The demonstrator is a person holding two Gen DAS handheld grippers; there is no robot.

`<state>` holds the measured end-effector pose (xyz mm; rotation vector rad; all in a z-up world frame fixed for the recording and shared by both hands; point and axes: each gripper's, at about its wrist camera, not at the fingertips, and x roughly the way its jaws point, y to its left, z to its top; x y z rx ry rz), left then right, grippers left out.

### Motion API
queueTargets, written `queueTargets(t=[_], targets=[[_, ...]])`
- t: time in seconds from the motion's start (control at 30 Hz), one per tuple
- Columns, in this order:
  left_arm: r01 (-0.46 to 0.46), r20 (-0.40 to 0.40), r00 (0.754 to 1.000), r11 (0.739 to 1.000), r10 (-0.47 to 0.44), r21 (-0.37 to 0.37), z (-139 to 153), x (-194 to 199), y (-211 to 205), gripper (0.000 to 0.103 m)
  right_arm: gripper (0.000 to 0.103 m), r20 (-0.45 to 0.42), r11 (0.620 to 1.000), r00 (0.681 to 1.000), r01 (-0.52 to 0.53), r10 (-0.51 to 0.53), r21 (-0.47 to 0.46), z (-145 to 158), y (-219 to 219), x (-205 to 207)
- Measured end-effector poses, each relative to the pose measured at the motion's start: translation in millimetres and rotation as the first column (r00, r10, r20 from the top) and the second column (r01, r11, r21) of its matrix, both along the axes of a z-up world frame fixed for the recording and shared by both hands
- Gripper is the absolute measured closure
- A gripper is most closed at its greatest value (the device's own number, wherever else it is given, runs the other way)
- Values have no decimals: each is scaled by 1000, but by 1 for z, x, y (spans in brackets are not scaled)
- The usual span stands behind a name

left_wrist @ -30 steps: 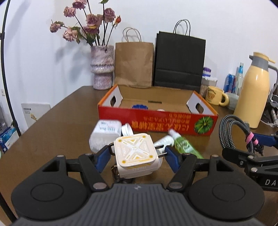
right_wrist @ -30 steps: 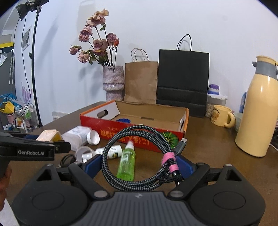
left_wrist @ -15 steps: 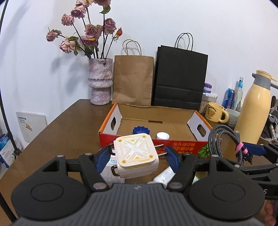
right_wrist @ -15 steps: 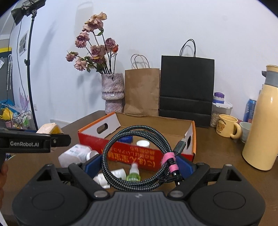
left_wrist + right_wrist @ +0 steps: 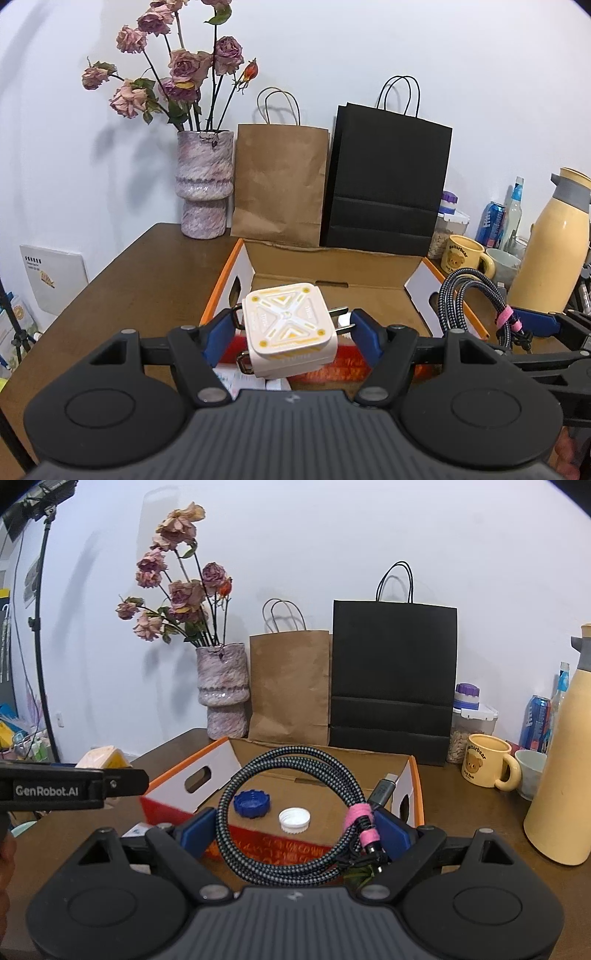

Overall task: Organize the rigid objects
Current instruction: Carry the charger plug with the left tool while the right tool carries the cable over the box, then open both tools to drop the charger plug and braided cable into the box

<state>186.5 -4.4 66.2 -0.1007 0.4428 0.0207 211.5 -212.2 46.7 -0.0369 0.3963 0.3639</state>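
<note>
Both hands mid-carry, heading for the box [image 5: 415, 775], which is the landmark here. Left gripper [image 5: 291, 326] is clamped on the charger [image 5: 290, 328], a white-and-yellow plug cube, its blue pads pinching across the prongs and a metal ring. The charger hangs in the air just over the box's near red wall, not yet inside. Right gripper [image 5: 295, 834] is clenched on the cable [image 5: 295, 812], a braided coil bound with a pink tie, pads pressing its two sides. The coil also sits above the box's near wall, toward the right end. In the left view the cable [image 5: 469, 299] shows by the box's right flap.

Already in the box: blue cap [image 5: 252, 803] and white cap [image 5: 294, 819], lying on the floor near the front wall, close together but apart.

Step in hand looks like transport, drop not yet done. Next move likely calls for pushing both loads further past the near wall, lowering over bare cardboard behind the caps, then letting go. Charger grip on prongs looks thin, could swivel. Keep the two grippers apart; they are side by side. A few items on the table in front of the box remain, mostly hidden.
</note>
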Motion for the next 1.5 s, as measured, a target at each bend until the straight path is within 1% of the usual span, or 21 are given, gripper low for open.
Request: queueTargets(t=[0.43,0.77,1.17,1.23,1.5], targets=[[-13,-1,1000,1000,13,-13,-2,61,1,33,13,-10,999,999,32,-32,1,0,8,61],[-46,-25,999,999,45,-29,-7,112,3,33,13,-47,998,997,57,-58,-6,-7,9,113],[-100,-63,993,995,100,1,-23,163,1,33,13,-102,997,992,73,-77,-40,-26,18,167],[-108,-66,992,994,109,18,-26,170,0,33,13,-112,996,991,71,-75,-45,-30,20,174],[-138,-90,986,989,142,56,-38,186,4,33,13,-138,996,988,56,-65,-67,-46,28,185]])
